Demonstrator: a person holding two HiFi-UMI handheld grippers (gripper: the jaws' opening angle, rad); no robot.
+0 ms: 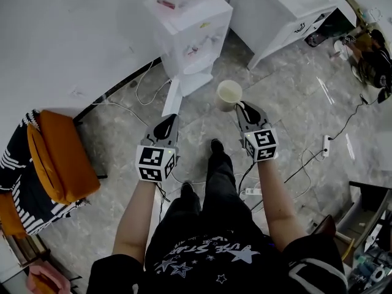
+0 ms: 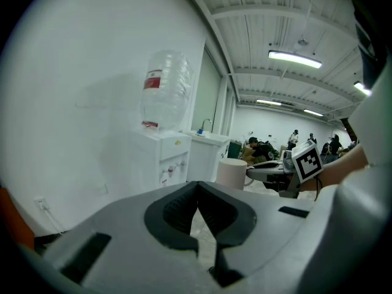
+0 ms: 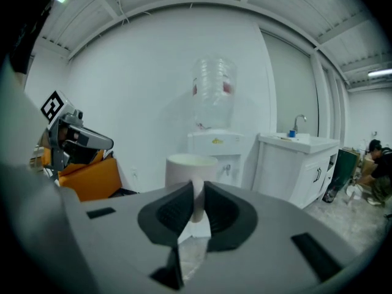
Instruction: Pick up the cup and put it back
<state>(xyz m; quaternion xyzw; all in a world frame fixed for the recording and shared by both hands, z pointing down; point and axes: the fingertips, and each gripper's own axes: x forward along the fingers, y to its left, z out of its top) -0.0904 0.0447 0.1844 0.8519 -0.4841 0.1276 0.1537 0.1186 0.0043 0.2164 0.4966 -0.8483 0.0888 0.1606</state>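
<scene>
A white cup [image 1: 229,94] hangs in the air over the grey floor, in front of the water dispenser [image 1: 190,35]. My right gripper [image 1: 240,107] is shut on the cup's handle; in the right gripper view the cup [image 3: 190,167] stands upright just past the jaws, and the handle is pinched between the dark pads [image 3: 174,210]. My left gripper [image 1: 174,117] is held level beside it on the left, shut, with nothing between its jaws. The left gripper view shows its closed pads [image 2: 184,210] and, further off, the cup [image 2: 233,171] and the right gripper [image 2: 264,171].
The water dispenser [image 3: 214,144] with its clear bottle [image 2: 164,94] stands against the white wall. A white sink cabinet [image 1: 275,11] is to its right. An orange chair [image 1: 58,155] stands at left. Cables and a power strip [image 1: 325,146] lie on the floor. People sit far right.
</scene>
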